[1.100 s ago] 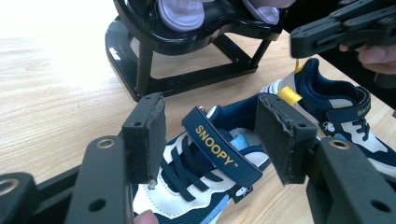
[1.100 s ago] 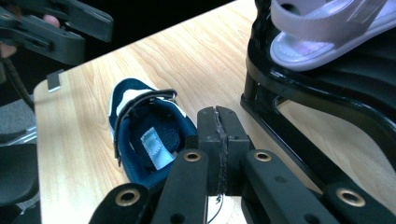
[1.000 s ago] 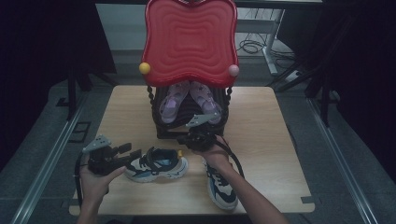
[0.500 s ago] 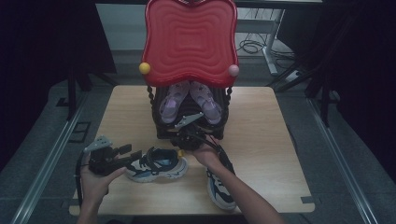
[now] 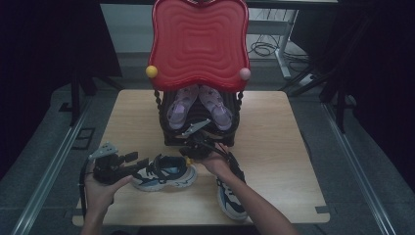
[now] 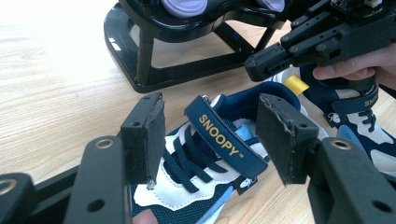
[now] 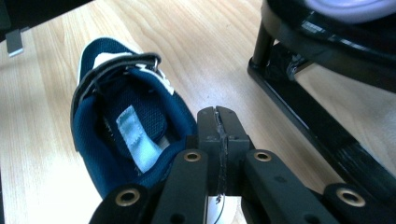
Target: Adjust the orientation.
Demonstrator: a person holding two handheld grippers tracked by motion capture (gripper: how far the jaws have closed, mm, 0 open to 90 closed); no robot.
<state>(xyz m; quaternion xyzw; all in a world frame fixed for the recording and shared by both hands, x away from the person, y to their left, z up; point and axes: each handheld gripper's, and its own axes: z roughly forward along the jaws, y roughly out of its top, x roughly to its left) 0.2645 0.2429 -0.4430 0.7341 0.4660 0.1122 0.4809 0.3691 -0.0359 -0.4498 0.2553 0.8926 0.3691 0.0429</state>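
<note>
A navy and white sneaker (image 5: 164, 175) lies on the wooden table (image 5: 274, 132), toe to the left, with a "SNOOPY" strap (image 6: 225, 135) across its laces. My left gripper (image 5: 146, 164) stands open at the toe end. Its pads (image 6: 148, 140) sit either side of the strap without touching it. My right gripper (image 5: 186, 152) is shut just above the sneaker's heel (image 7: 140, 154), with nothing seen between its jaws. A yellow heel tab (image 6: 296, 84) lies right under those jaws. The second sneaker (image 5: 231, 196) lies partly under the right forearm.
A black shoe rack (image 5: 169, 137) stands right behind the grippers, holding two purple sandals (image 5: 178, 108) under a big red tray (image 5: 198, 41). Its base bar (image 7: 322, 128) runs close beside the right gripper. Bare table lies to the left and right of the rack.
The right gripper has come left and down from the rack's front to the first sneaker's heel, still shut. The left gripper and both sneakers have stayed put.
</note>
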